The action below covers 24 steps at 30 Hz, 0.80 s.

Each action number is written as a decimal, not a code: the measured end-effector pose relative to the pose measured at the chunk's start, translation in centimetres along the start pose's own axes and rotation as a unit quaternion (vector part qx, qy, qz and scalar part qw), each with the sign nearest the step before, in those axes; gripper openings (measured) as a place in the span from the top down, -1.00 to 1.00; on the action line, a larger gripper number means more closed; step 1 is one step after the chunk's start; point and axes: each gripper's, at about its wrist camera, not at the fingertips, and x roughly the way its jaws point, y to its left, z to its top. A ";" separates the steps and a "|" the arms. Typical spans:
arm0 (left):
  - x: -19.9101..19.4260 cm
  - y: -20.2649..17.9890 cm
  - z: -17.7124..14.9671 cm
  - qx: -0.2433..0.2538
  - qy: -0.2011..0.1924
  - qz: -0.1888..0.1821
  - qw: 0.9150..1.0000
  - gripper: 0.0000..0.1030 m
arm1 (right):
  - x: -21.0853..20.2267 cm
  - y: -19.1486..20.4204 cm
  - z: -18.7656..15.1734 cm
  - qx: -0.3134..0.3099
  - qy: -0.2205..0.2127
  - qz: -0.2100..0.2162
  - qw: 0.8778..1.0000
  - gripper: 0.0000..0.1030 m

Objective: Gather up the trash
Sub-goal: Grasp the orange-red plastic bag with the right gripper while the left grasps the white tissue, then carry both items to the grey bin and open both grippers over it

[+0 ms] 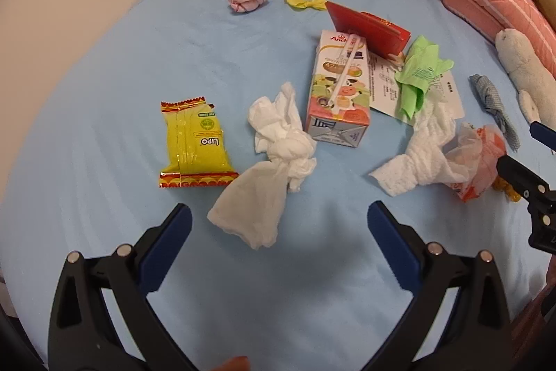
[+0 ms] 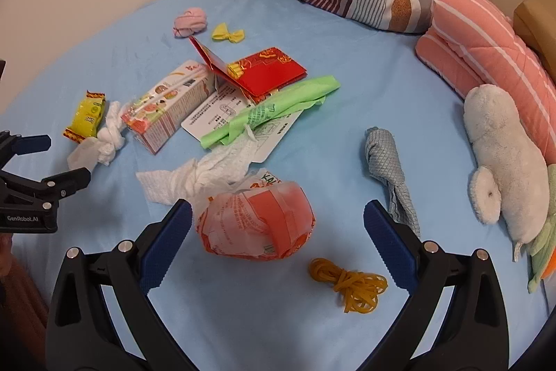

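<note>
Milk carton (image 1: 336, 89) lying flat, straw (image 1: 342, 72) attached

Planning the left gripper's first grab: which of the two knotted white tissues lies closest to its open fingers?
The smooth knotted tissue beside the yellow Lipo packet, right ahead of the left gripper. The textured paper towel lies farther right, by the orange wrapper.

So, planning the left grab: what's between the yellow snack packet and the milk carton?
A knotted white tissue, seen in the left wrist view.

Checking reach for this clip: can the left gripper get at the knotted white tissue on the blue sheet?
Probably yes: the left gripper is open, and the knotted white tissue lies just ahead with nothing between.
</note>
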 end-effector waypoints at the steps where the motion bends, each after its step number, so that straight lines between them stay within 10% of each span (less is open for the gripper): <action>1: 0.5 0.2 0.0 -0.001 0.005 -0.002 1.000 -0.95 | 0.6 0.1 -0.1 -0.004 0.006 -0.003 1.000 -0.86; 7: 2.3 0.1 0.2 -0.005 0.010 -0.029 1.000 -0.87 | 2.8 0.8 -0.5 -0.019 0.033 0.001 0.999 -0.75; 10: 3.0 -1.0 0.0 0.031 0.025 -0.036 0.999 0.19 | 3.0 1.0 -0.6 -0.025 0.038 0.012 0.999 -0.48; 15: 3.3 -1.1 -0.2 0.032 0.028 -0.049 0.998 0.77 | 2.6 1.1 -0.6 -0.025 0.035 0.028 0.999 -0.23; 24: 2.5 -0.4 0.1 0.004 0.017 -0.084 0.996 0.91 | 1.5 1.3 -0.5 -0.029 0.022 0.035 0.999 -0.01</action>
